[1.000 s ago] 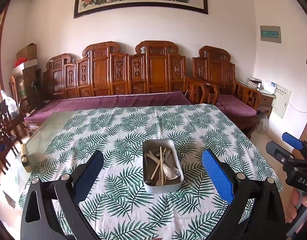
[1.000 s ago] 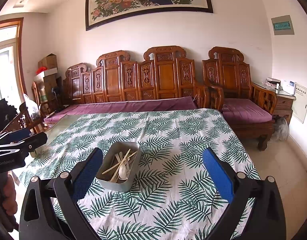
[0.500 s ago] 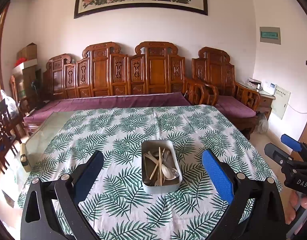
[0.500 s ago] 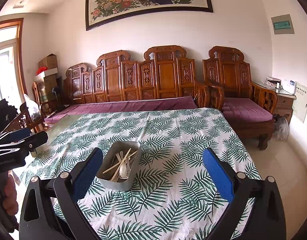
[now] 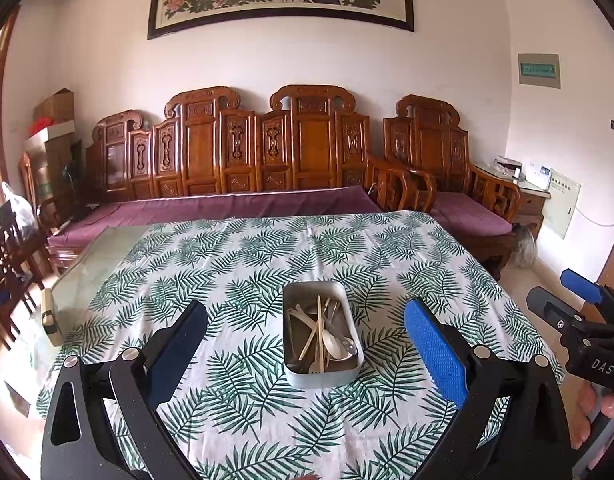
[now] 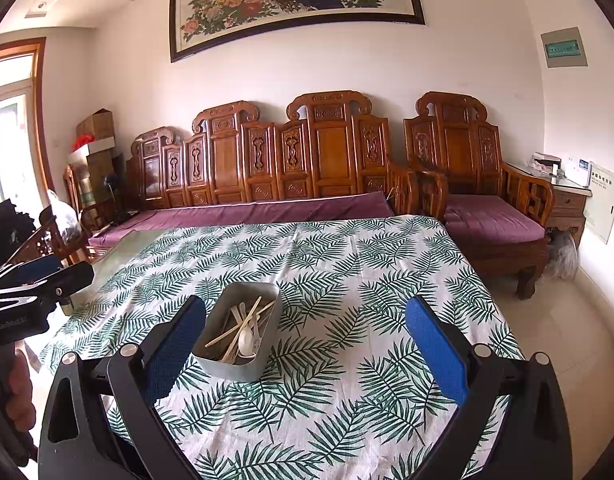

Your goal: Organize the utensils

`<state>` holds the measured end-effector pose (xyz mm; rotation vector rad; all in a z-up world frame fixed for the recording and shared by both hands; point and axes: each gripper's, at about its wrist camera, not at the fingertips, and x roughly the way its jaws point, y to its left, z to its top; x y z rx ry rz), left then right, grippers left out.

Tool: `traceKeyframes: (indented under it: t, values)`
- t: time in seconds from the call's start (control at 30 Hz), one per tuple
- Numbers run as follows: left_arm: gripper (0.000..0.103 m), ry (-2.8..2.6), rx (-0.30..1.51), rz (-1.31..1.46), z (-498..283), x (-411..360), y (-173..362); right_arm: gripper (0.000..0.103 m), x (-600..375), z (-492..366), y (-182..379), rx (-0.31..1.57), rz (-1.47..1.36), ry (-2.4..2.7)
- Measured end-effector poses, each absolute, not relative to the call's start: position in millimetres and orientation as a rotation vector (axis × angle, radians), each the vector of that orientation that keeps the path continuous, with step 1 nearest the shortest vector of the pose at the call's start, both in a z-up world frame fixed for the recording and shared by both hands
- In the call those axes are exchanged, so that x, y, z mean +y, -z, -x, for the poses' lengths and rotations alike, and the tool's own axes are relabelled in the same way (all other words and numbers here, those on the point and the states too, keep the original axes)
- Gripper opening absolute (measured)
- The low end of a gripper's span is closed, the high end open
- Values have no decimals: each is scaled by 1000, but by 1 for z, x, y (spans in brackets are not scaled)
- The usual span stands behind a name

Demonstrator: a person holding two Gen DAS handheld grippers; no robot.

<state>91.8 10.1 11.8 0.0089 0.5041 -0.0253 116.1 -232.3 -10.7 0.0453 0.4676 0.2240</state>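
1. Left gripper and right gripper hover above the bench's near edge, jaws spread wide, holding nothing.
2. Just beyond, the metal tin holds the utensils jumbled: chopsticks, spoons, a fork.
3. Judgement: this fits either utensils just gathered into the tin or awaiting sorting; no other container shows.

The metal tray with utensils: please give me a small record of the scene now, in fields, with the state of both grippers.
container: metal tray, rectangular, rounded corners
contents: mixed utensils in a loose pile, including a white spoon and wooden chopsticks
surface: table with leaf-print cloth
left gripper: open, holding nothing, tray ahead between its fingers
right gripper: open, holding nothing, tray ahead toward its left finger
sorted so far: nothing outside the tray
background: carved wooden bench, purple cushion
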Motion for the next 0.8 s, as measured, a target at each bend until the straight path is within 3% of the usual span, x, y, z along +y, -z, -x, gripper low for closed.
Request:
traceKeyframes:
  t: [0.8]
  values:
    - [95,9,490,-17,-89,10,-14,101,-233,-116,11,468,-46,-224]
